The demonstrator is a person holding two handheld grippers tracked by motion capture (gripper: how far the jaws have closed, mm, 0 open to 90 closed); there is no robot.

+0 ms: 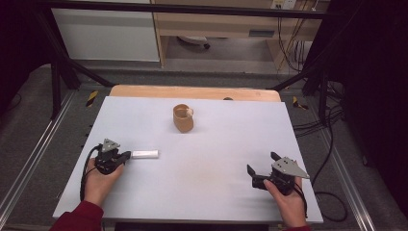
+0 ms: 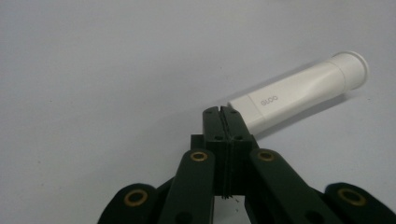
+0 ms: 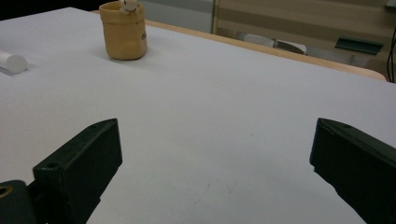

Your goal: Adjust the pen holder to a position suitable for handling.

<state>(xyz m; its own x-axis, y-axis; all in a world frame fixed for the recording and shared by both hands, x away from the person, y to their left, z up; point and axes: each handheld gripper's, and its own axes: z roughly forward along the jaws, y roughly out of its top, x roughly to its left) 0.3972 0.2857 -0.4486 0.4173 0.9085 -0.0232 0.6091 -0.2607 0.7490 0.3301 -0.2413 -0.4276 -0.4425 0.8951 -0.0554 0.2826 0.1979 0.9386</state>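
Observation:
A white tube (image 1: 145,154) with a wide round cap lies on its side on the pale table (image 1: 216,144), left of centre. My left gripper (image 1: 127,155) is shut, its tips right at the tube's flat end. In the left gripper view the jaws (image 2: 223,112) are pressed together with nothing between them, and the tube (image 2: 299,93) lies just beyond and to the right of the tips. My right gripper (image 1: 261,162) rests near the front right, open, with bare tabletop between its jaws (image 3: 215,135). A tan cup (image 1: 183,118) stands upright at the back middle.
The cup (image 3: 123,30) holds a small white object at its rim. The tube's cap end (image 3: 13,62) lies far left in the right gripper view. A wooden edge (image 1: 192,91) borders the table's far side, with metal frame legs and cables on the floor around it.

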